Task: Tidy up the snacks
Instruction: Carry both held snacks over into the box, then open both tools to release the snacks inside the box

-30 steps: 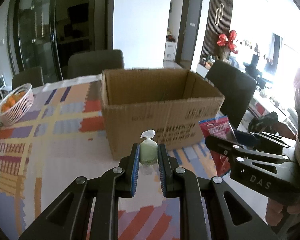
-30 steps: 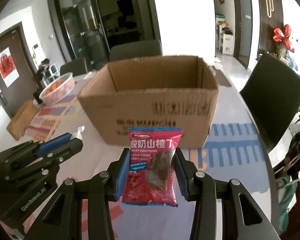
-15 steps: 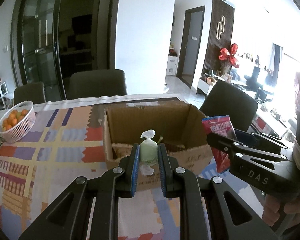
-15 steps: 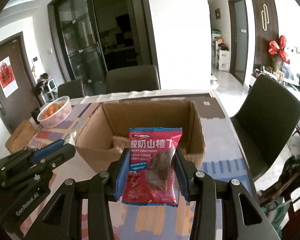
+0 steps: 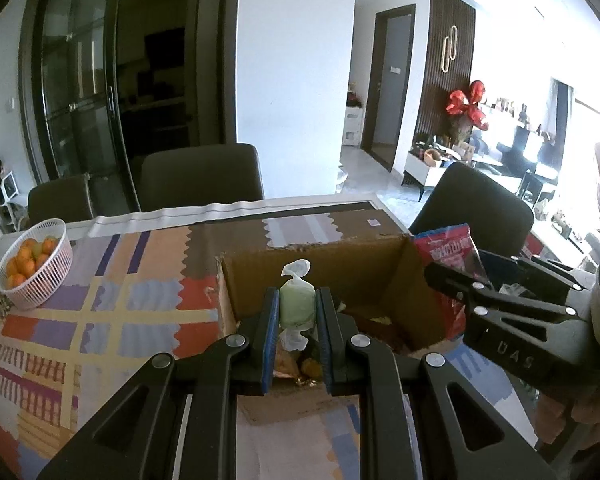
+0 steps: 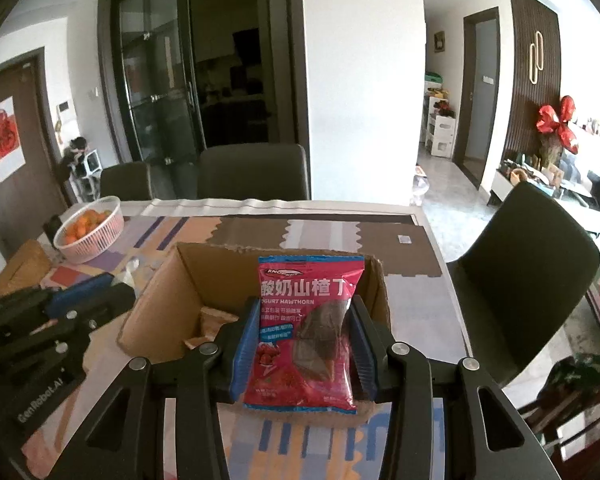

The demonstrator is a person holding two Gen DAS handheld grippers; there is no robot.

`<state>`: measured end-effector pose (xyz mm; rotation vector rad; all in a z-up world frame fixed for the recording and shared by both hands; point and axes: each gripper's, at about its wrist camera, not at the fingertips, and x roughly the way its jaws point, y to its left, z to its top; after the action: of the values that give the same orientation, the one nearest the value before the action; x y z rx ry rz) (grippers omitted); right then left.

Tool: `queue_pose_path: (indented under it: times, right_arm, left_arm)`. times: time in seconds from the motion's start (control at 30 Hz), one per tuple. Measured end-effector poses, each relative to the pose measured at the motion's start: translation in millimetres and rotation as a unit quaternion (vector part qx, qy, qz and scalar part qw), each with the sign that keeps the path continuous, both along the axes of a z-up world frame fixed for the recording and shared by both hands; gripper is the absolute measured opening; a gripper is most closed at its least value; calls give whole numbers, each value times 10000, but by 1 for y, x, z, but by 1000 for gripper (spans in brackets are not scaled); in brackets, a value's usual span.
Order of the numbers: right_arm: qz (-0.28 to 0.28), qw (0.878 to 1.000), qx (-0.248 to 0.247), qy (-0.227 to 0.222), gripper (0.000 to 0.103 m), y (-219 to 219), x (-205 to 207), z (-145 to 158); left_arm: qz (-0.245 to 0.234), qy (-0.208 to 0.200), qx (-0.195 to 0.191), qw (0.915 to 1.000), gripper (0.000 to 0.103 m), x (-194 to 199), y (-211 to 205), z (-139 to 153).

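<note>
My left gripper (image 5: 297, 320) is clamped on a small pale-green candy in a clear twisted wrapper (image 5: 297, 307), its blue pads pressing both sides, the twist ends sticking out above and below. It hangs over the open brown corrugated cardboard box (image 5: 340, 264), which sits on a table covered by a patchwork-patterned cloth in orange, lilac, red and yellow (image 5: 100, 320). Looking down past the candy I can see crumpled wrappers and yellowish packets on the box floor, too jumbled for me to name.

My right gripper (image 6: 306, 344) is squeezed on a red plastic snack pouch (image 6: 306, 320), held upright over the near edge of the same box (image 6: 172, 304). I read "酸奶山楂丁" in large white characters and "YOGURT HAWTHORN" beneath; a small logo at the top looks like "KNO…", but I cannot make out the rest. Smaller white print lower down is illegible.

From the left camera the right tool's side shows the letters "DAS"; from the right camera the left tool's body reads "GenRobot.AI".

A white plastic lattice basket of oranges (image 6: 90, 232) stands well apart at the table's far left corner. Dark upholstered chairs (image 6: 254, 172) ring the table. A red paper-cut poster (image 6: 5, 138) hangs on the brown door.
</note>
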<state>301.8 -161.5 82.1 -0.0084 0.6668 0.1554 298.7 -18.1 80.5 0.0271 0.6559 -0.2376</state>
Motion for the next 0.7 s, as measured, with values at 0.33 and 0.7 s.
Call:
queue_pose_path:
  times: [0.33,0.7]
  right_arm:
    - [52,9994,-84,342,44,1,29,-14]
    - [-71,9991,-190,372,48,-3,41,-14]
  left_arm:
    - [-78,310,74,9995,19,28,-8,-10]
    - [108,560,89,9983,44,36,-10,-21]
